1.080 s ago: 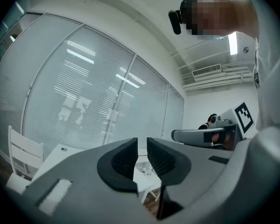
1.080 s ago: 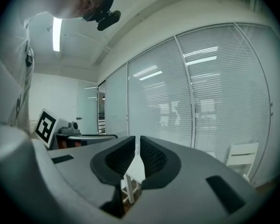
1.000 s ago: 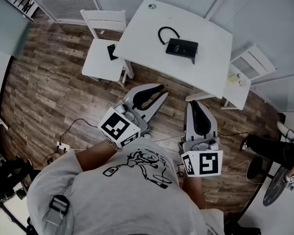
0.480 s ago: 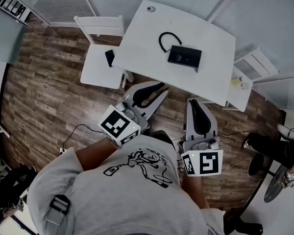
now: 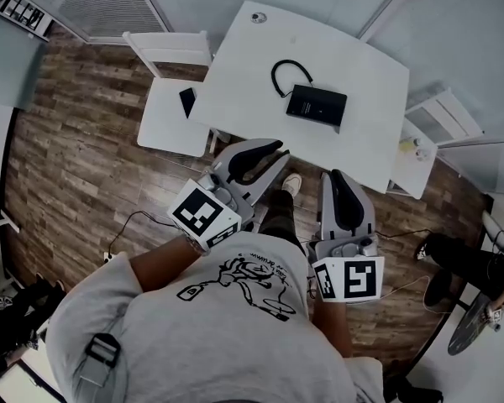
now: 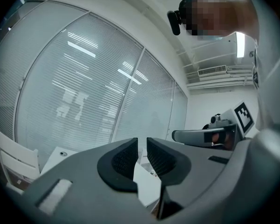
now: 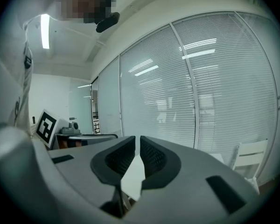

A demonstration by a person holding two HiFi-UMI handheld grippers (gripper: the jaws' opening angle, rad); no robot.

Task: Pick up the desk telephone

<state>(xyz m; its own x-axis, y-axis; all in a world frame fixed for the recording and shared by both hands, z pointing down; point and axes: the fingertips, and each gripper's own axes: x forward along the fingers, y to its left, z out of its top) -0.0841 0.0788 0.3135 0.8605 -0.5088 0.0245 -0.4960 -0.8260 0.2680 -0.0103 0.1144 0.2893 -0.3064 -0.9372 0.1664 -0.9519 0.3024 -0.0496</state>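
Black desk telephone (image 5: 317, 105) | keys unreadable | dark item (image 5: 187, 101) on chair (image 5: 164, 126) unidentifiable

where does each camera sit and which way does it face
Head view: on the person's head, steeply down at the white table and desk telephone; shows shirt, left gripper, right gripper.
Left gripper view: on that gripper, along its shut jaws at the blinds; right gripper at right.
Right gripper view: on that gripper, along its shut jaws at blinds; left gripper at left.
Shared: both gripper views see the blinds.
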